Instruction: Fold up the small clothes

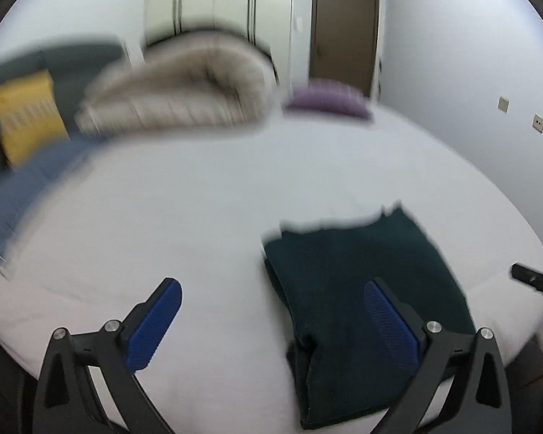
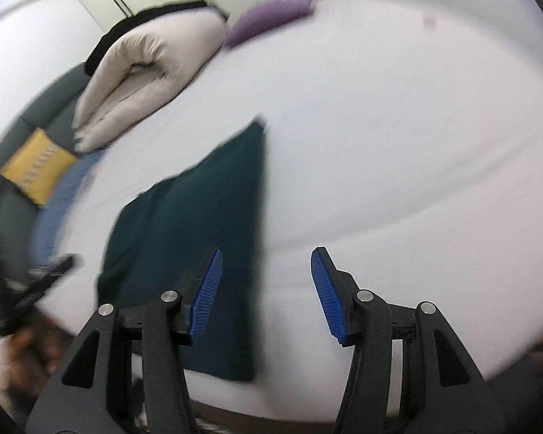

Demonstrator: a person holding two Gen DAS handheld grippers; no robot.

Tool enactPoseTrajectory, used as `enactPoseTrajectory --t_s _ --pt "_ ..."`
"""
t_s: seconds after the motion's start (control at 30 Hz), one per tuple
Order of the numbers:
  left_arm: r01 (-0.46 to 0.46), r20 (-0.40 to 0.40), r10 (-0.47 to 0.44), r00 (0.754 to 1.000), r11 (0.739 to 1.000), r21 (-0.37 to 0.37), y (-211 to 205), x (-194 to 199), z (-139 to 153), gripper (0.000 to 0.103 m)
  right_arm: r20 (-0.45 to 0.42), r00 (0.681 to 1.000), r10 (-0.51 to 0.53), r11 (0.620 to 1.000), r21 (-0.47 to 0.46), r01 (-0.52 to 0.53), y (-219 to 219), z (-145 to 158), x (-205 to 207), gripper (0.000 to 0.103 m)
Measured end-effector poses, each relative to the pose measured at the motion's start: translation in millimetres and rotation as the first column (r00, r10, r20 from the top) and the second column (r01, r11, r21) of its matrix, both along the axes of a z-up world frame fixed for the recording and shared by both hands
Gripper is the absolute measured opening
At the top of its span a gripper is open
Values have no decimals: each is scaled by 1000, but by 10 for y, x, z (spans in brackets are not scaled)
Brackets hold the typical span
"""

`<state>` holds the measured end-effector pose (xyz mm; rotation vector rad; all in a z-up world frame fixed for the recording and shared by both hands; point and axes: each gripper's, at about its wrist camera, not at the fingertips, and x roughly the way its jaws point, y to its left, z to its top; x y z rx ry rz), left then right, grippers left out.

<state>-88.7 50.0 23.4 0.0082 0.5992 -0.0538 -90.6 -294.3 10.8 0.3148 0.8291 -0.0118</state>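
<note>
A dark green garment (image 1: 362, 289) lies folded into a long rectangle on the white bed sheet (image 1: 199, 199). It also shows in the right wrist view (image 2: 195, 235). My left gripper (image 1: 271, 311) is open and empty, held above the bed, its right finger over the garment's near end. My right gripper (image 2: 264, 282) is open and empty, its left finger over the garment's right edge. The tip of the right gripper shows at the left wrist view's right edge (image 1: 535, 280). The left gripper shows blurred at the right wrist view's left edge (image 2: 32, 289).
A folded beige duvet (image 1: 177, 90) and a purple pillow (image 1: 325, 99) lie at the bed's far end. A yellow cushion (image 1: 25, 119) sits on a grey sofa (image 1: 72, 58) to the left. Wardrobe doors and a brown door (image 1: 344, 32) stand behind.
</note>
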Motion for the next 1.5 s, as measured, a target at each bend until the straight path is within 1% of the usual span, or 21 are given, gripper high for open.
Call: enactPoseTrajectory --t_s 0.03,0.07,0.1,0.13,0.17,0.2,0.23,0.3,0.33,0.4,0.47,0.57,0.63,0.7,0.8,0.83,0.93,1.03,1.1,1.27,1.5 --pt "-19 43 18 999 1000 15 -40 -96 86 103 46 999 -6 998 -59 9 89 161 -105 61" --pt "-51 85 48 995 998 38 -76 -207 206 103 106 994 -9 993 -116 21 179 330 -207 75" --pt "-67 108 62 992 997 49 -80 -274 287 103 180 984 -7 986 -165 38 270 512 -318 82" --pt "-81 144 71 987 995 63 -118 -341 407 103 244 970 -4 979 -196 53 356 674 -400 94" --pt "-88 176 74 982 993 74 -133 -413 506 103 311 950 -5 973 -217 76 415 821 -512 101" --pt "-99 200 80 977 991 85 -147 -491 619 103 369 929 -22 966 -231 115 472 973 -617 103" --pt "-112 198 93 976 989 91 -123 -538 681 103 402 915 -45 960 -236 150 516 1098 -681 103" --pt "-109 180 87 980 987 117 -171 -588 814 103 424 900 -97 954 -217 205 575 1341 -781 103" --pt "-95 183 74 980 990 108 -200 -596 858 103 427 898 -106 956 -204 210 598 1421 -797 103" --pt "-99 169 86 982 992 71 -131 -628 906 103 439 891 -117 961 -175 213 658 1602 -880 103" --pt "-101 102 95 990 993 53 -123 -521 799 103 422 902 -96 967 -175 184 752 1700 -917 103" --pt "-89 -42 91 995 995 36 -143 -293 461 103 325 944 -50 977 -180 113 968 1647 -844 103" --pt "-88 -125 90 988 996 20 -131 -244 258 103 189 982 -29 987 -151 58 1039 1418 -714 103" --pt "-97 -174 99 980 995 18 -132 -194 46 103 95 995 -9 994 -111 20 1004 1142 -627 103" --pt "-105 -223 113 968 993 47 -165 -150 -187 103 -12 1000 -19 994 -107 17 1019 776 -514 103" --pt "-102 -235 111 966 993 51 -177 -137 -256 103 -20 1000 -14 994 -112 12 989 647 -489 103" --pt "-95 -260 106 960 994 56 -201 -116 -387 103 -51 999 -7 987 -161 -2 989 428 -452 103" --pt "-93 -277 104 955 994 53 -211 -115 -458 103 -69 998 -2 988 -152 -9 951 277 -498 103" --pt "-93 -285 103 953 994 48 -196 -114 -486 103 -70 997 9 988 -151 -20 959 272 -491 103" --pt "-97 -291 107 951 994 48 -189 -99 -521 103 -73 997 20 985 -172 -32 982 168 -214 103" --pt "-105 -299 114 947 993 46 -162 -99 -568 103 -82 996 39 982 -179 -53 998 164 -141 103"
